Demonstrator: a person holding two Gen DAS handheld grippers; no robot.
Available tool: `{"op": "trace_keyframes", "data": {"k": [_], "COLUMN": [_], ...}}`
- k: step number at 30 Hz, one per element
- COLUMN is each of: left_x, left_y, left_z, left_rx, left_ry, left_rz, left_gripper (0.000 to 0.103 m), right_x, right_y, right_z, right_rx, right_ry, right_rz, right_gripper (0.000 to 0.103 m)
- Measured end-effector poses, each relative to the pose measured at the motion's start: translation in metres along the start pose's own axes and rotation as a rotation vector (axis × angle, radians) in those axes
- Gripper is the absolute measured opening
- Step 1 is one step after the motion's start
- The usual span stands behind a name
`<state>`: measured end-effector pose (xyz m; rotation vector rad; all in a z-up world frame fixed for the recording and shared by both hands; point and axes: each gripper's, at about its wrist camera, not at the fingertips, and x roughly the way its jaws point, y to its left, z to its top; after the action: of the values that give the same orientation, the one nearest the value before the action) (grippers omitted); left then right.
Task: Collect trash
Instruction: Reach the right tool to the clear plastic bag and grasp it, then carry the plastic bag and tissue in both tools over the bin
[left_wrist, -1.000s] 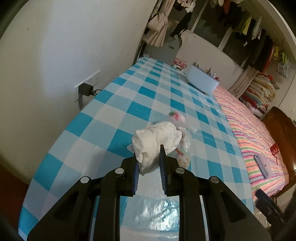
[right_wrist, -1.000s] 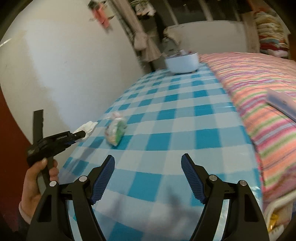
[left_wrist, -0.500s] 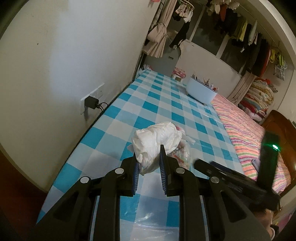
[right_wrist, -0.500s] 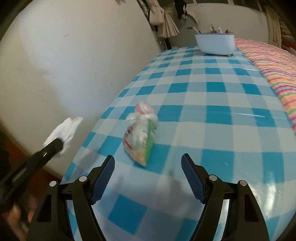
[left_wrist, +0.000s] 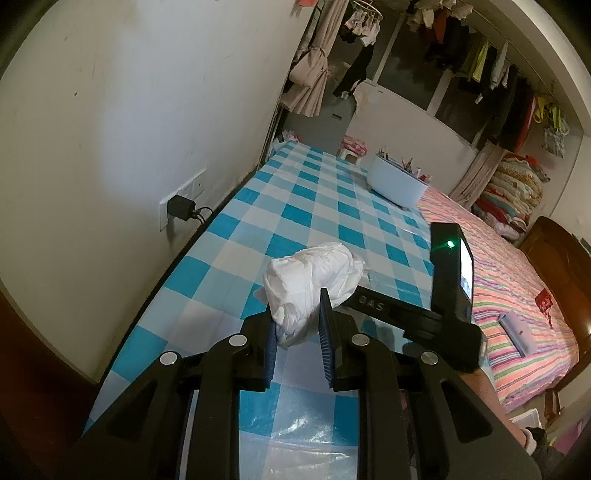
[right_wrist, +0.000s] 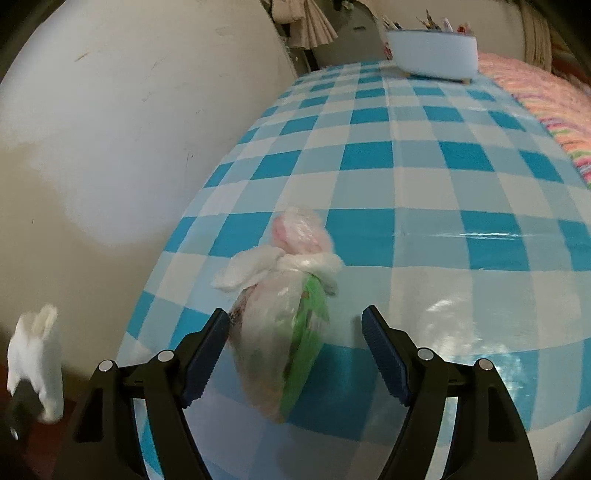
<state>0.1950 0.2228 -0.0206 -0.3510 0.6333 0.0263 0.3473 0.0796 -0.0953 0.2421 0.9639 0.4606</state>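
My left gripper (left_wrist: 298, 320) is shut on a crumpled white tissue (left_wrist: 312, 281) and holds it above the near end of the blue checked table (left_wrist: 317, 206). The tissue also shows at the far left of the right wrist view (right_wrist: 35, 354). A knotted clear plastic bag of trash (right_wrist: 284, 325) with green and pink contents lies on the table. My right gripper (right_wrist: 295, 343) is open with its fingers on either side of the bag's lower part, apart from it. The right gripper's body (left_wrist: 436, 314) crosses the left wrist view and hides the bag there.
A white tub of pens (left_wrist: 397, 181) stands at the table's far end, also in the right wrist view (right_wrist: 432, 55). A white wall with a plugged-in charger (left_wrist: 183, 207) runs along the left. A striped bed (left_wrist: 517, 295) lies to the right.
My right gripper has moved forward and down until its open fingers flank the bag. My left gripper, still holding the tissue, has drawn back toward the table's near end.
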Motion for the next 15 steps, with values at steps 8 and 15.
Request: {"op": "trace_keyframes", "data": {"k": [8, 15], "left_x": [-0.002, 0.000], "left_y": [-0.001, -0.004], "left_z": [0.000, -0.001], "left_rx": [0.006, 0.022], "left_ry": [0.006, 0.010], "left_rz": [0.003, 0.004], "left_gripper": [0.020, 0.020], "right_x": [0.008, 0.003], "right_y": [0.017, 0.022], "right_z": [-0.001, -0.014], "right_rx": [-0.081, -0.161], "right_ry": [-0.007, -0.051], "right_rz": [0.034, 0.009], "right_gripper": [0.055, 0.045]}}
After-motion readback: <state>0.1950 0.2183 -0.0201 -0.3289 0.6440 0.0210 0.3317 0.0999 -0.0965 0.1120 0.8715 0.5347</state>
